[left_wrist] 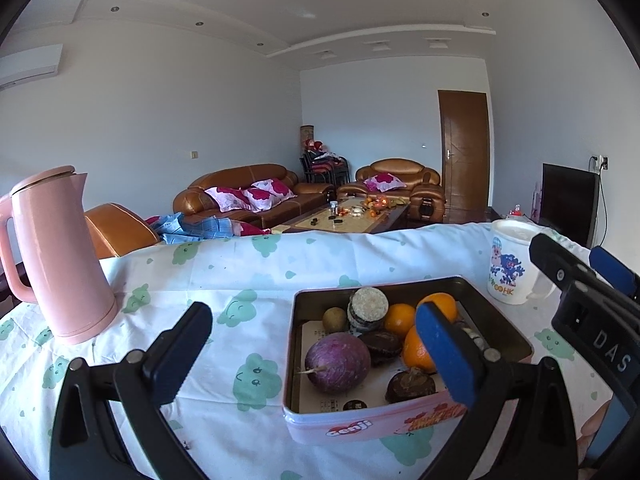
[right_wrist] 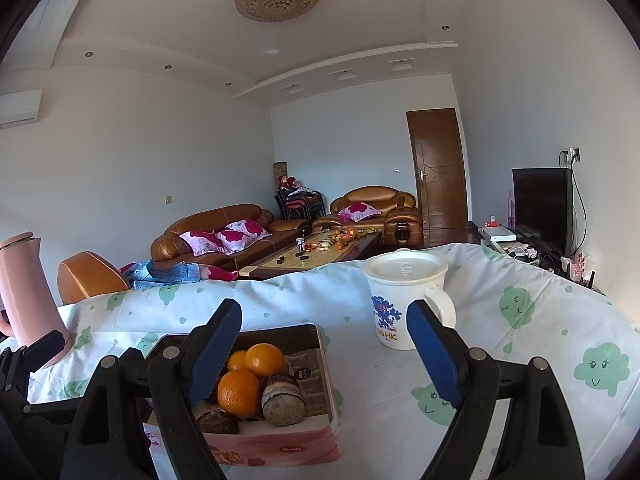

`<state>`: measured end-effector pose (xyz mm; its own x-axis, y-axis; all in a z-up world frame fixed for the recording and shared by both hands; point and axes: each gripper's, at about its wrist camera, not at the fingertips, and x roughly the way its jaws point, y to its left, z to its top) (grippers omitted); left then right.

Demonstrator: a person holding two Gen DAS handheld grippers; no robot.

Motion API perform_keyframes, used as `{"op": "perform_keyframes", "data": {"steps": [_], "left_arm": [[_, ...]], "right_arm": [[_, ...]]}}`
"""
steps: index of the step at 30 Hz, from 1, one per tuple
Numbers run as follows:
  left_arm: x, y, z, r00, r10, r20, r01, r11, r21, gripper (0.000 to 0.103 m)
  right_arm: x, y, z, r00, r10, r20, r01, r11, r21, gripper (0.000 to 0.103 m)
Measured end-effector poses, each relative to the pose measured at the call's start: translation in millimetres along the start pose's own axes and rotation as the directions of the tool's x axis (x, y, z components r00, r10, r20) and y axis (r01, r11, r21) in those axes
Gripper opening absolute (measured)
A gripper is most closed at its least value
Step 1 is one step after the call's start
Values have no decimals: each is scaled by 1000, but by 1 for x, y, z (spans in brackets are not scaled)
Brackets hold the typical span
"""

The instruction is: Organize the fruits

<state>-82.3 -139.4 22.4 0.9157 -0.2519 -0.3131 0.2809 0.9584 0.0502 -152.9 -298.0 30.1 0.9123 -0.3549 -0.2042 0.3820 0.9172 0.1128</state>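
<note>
A pink tin box [left_wrist: 316,426] [right_wrist: 280,446] sits on the clouded tablecloth and holds fruit. Inside lie three oranges [left_wrist: 400,319] [right_wrist: 239,393], a purple round fruit [left_wrist: 338,361], a small brown kiwi [left_wrist: 335,318], dark brown pieces [left_wrist: 410,385] and a stack of round cakes [left_wrist: 368,307] [right_wrist: 282,399]. My left gripper [left_wrist: 316,332] stands open just before the box, with its right finger over the box's right side. My right gripper [right_wrist: 325,330] is open too, its left finger above the box; its jaws also show at the right edge of the left wrist view [left_wrist: 580,268]. Nothing is held.
A pink kettle [left_wrist: 52,256] [right_wrist: 24,300] stands on the left of the table. A white lidded mug [left_wrist: 514,264] [right_wrist: 404,296] with a blue print stands behind and right of the box. Beyond the table edge are sofas, a coffee table and a television.
</note>
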Motion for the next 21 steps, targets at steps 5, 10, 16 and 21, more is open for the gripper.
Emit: {"op": "perform_keyframes", "data": {"steps": [5, 10, 16, 21], "left_arm": [[-10, 9, -3, 1000, 16, 13, -16, 1000, -3, 103], [-21, 17, -6, 998, 46, 34, -46, 999, 1, 103], [-29, 28, -8, 997, 66, 38, -65, 998, -14, 103], [-29, 34, -9, 996, 80, 26, -79, 996, -34, 103]], "right_arm": [[-12, 9, -3, 1000, 22, 8, -22, 999, -33, 86], [-27, 15, -4, 998, 31, 57, -28, 998, -48, 86], [-39, 23, -5, 994, 50, 101, -42, 996, -78, 86], [-44, 30, -6, 991, 58, 122, -44, 993, -112, 87]]}}
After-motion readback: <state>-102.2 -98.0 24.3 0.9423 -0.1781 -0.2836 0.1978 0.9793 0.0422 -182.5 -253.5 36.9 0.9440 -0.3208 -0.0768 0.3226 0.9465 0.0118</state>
